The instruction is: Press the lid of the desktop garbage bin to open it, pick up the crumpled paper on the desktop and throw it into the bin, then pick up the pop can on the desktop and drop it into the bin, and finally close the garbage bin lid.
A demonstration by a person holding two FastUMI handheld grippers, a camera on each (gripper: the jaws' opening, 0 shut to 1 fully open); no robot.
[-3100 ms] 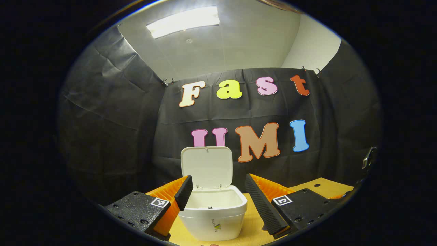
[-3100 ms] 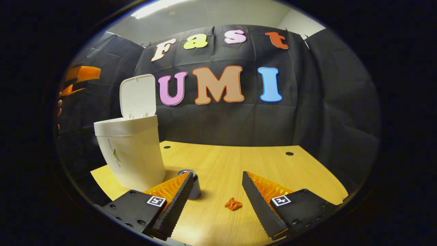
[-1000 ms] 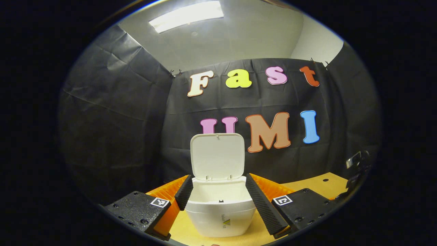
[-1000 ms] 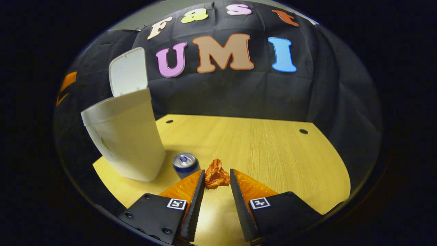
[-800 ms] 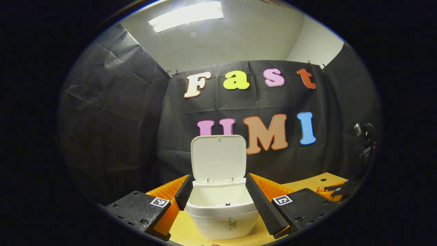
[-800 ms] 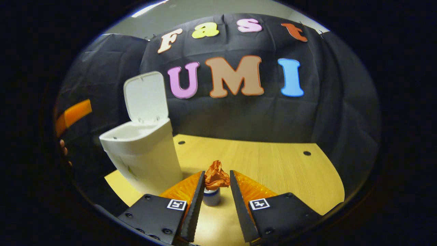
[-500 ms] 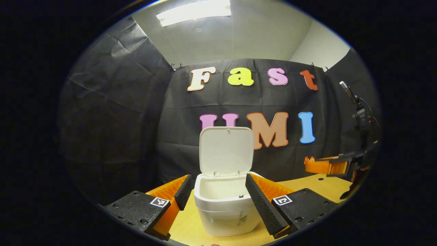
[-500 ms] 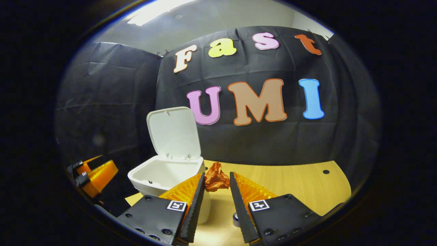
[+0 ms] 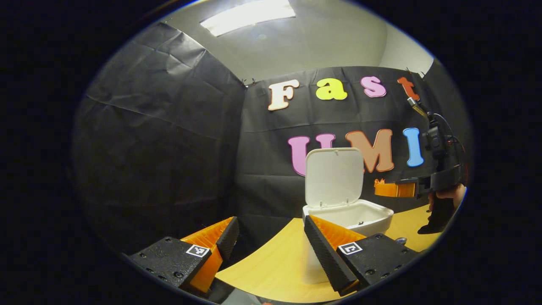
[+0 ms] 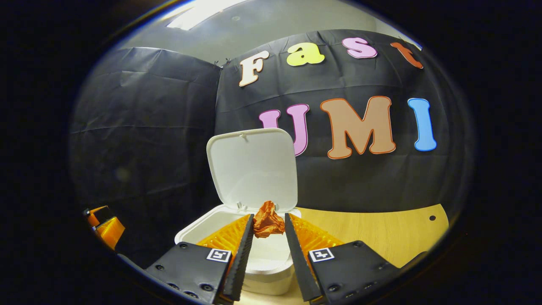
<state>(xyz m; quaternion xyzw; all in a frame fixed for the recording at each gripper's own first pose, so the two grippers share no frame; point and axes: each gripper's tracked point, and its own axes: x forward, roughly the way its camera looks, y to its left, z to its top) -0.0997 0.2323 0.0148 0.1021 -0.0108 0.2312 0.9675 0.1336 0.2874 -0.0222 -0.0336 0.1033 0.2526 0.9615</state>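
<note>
Since a moment ago the paper (image 10: 268, 223), pinched in the right gripper (image 10: 269, 231), has been carried over the open bin (image 10: 271, 258); release is best delayed until centred, left gripper (image 9: 271, 237) kept spread

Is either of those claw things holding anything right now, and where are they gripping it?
The right gripper holds the crumpled paper, pinched at its sides between both fingertips, over the open bin. The left gripper is open and holds nothing.

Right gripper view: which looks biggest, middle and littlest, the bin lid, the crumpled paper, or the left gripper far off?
1. bin lid
2. crumpled paper, helped by being near the camera
3. left gripper, small because it is farther off and partly cut off
</note>
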